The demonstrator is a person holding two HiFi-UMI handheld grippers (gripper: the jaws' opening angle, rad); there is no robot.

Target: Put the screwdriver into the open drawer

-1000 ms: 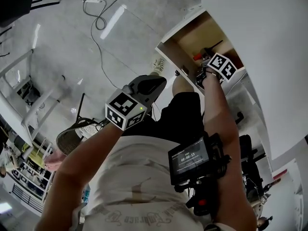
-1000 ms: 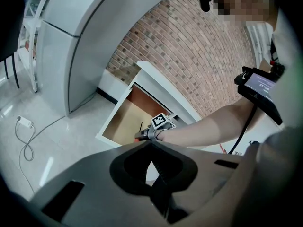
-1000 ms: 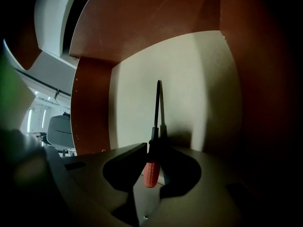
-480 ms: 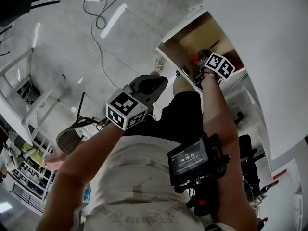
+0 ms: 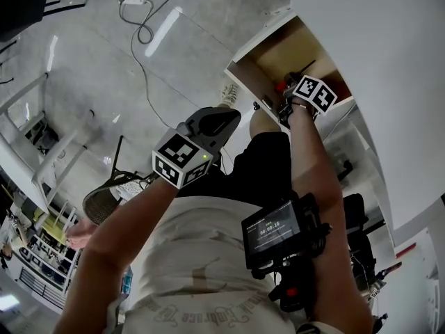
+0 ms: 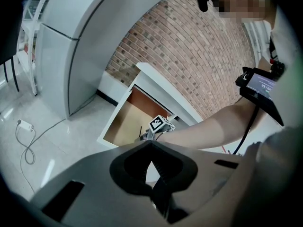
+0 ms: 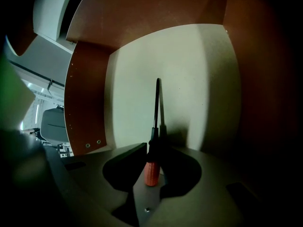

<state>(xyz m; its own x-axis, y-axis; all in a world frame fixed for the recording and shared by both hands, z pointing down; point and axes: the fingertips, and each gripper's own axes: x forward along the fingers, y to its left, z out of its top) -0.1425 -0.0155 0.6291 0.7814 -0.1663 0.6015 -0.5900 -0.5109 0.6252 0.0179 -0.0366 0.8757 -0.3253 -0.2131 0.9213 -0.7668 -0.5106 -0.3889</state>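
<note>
drawer (image 5: 245, 75) open at the top; way in from above is free. right gripper view: pale drawer floor (image 7: 199, 74) bare from 12 to 3 o'clock of the screwdriver (image 7: 152, 155), plus a strip at 9. limits: brown side wall (image 7: 87, 103) at 9, back wall (image 7: 156, 8) at 12, dark wall (image 7: 260, 89) at 3. head view: right hand-held gripper (image 5: 290, 96) fills the drawer's 5 o'clock part; white surface (image 5: 389, 68) bounds the drawer at 3. left hand-held gripper (image 5: 221, 120) hangs at the drawer's 7 o'clock, well apart, over open floor (image 5: 104, 68); cable (image 5: 142, 44) lies at 10.
</note>
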